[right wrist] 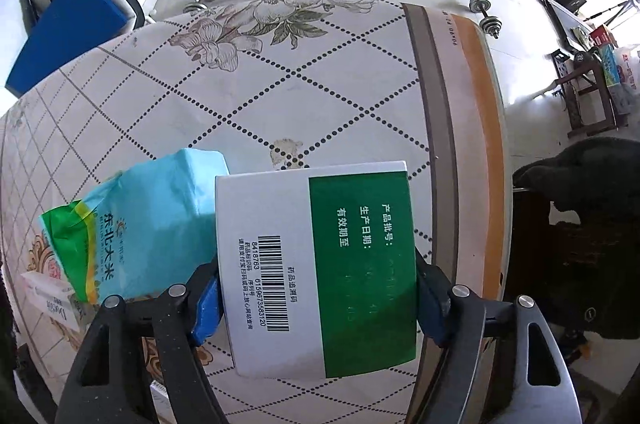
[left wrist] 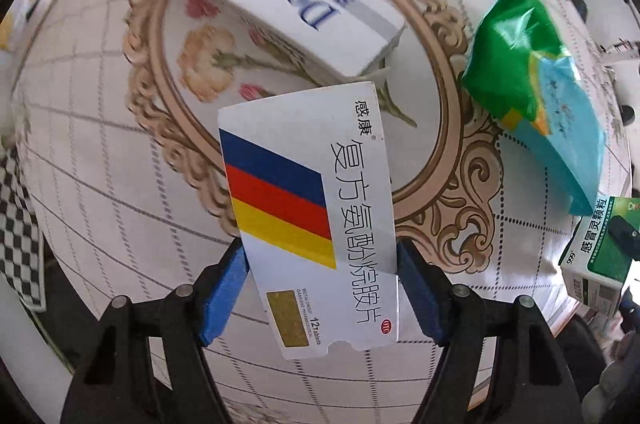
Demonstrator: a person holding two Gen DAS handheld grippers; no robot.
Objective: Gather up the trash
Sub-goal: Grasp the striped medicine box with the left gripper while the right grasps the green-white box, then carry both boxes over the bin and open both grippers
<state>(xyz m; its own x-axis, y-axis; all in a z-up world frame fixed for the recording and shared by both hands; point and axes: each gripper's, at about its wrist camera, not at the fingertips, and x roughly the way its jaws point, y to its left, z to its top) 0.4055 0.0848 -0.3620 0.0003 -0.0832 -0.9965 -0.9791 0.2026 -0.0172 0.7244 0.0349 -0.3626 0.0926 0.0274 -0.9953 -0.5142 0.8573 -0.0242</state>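
The striped medicine box (left wrist: 316,220) sits in the lower middle of the left wrist frame, lying flat on the patterned bench (left wrist: 100,184), with the left hand-held gripper (left wrist: 322,288) straddling it. Its blue pads (left wrist: 224,296) look like they're right on the box's long edges, so that reads as a pinch at mid width. The box is skewed to the fingers though, so a squeeze on a thin empty carton could twist it or crush it and let it pop out.

Same story on the other side: in the right wrist frame the green-and-white box (right wrist: 320,264) fills the lower middle, and the right hand-held gripper (right wrist: 318,304) has its pads against both sides, also at mid width. It grabs the box low down, near one end, so the long free end could droop or swing on a lift.

Neighbours are the other worry. The green-and-blue rice bag (right wrist: 132,224) touches the green-and-white box at centre left, so it may get dragged along. In the left view, the white Dove box (left wrist: 280,8) lies just above the striped one, and the bench edge (right wrist: 460,144) runs close by on the right of the right view, so anything dropped could slide off.
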